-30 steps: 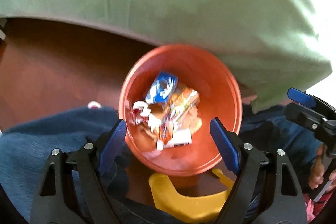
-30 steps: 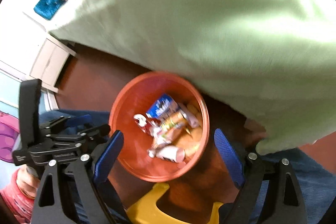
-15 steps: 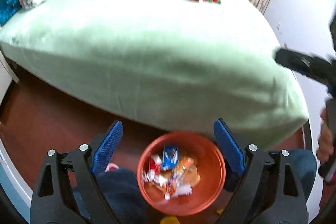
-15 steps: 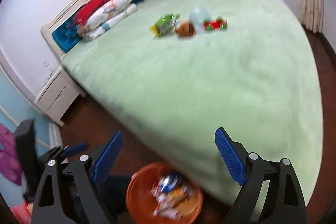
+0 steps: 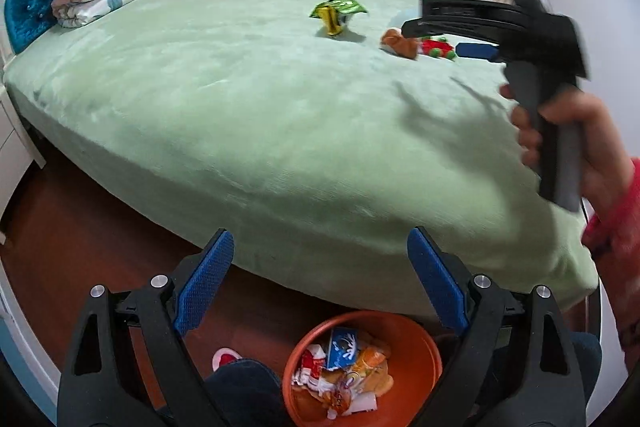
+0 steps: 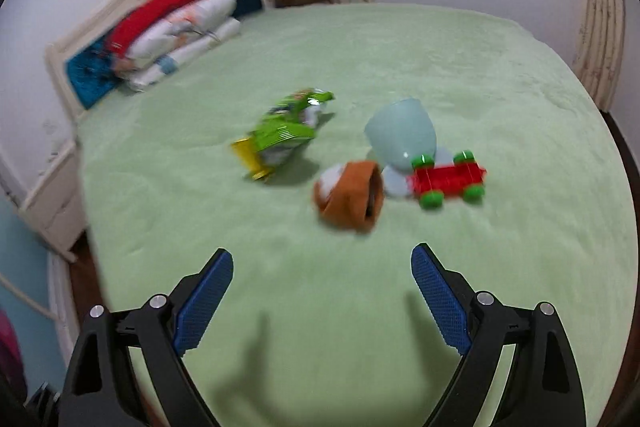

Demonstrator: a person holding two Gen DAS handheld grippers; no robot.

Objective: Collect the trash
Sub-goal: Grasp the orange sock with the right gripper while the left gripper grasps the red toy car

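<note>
A: Where does the green snack wrapper (image 6: 285,135) lie from the right gripper (image 6: 322,287)?

B: Ahead of it and to the left of its centre line, out on the green bed (image 6: 500,75). The jaws of that gripper are spread wide and hold nothing, with bare bedcover between them and the wrapper.

A: And its long axis?

B: In the right wrist view it runs on a slant, from the yellow end at the lower left up to the green end at the upper right. The picture is blurred, so the crumpled shape cannot be read more finely.

A: Which hand is nearer?

B: The right one, by a clear margin. The left gripper (image 5: 320,283) hangs back at the foot of the bed, above the orange bin (image 5: 424,343) on the floor, jaws also spread and empty. From there the wrapper (image 5: 338,11) is far across the bed.

A: What sits in the way?

B: 3 things lie to the wrapper's right: a brown sock (image 6: 352,201) nearest the right gripper, a pale blue cup (image 6: 400,139) on its side, and a red toy car (image 6: 448,179). They look like belongings rather than trash, so the reach likely has to bear left, clear of the sock.
</note>
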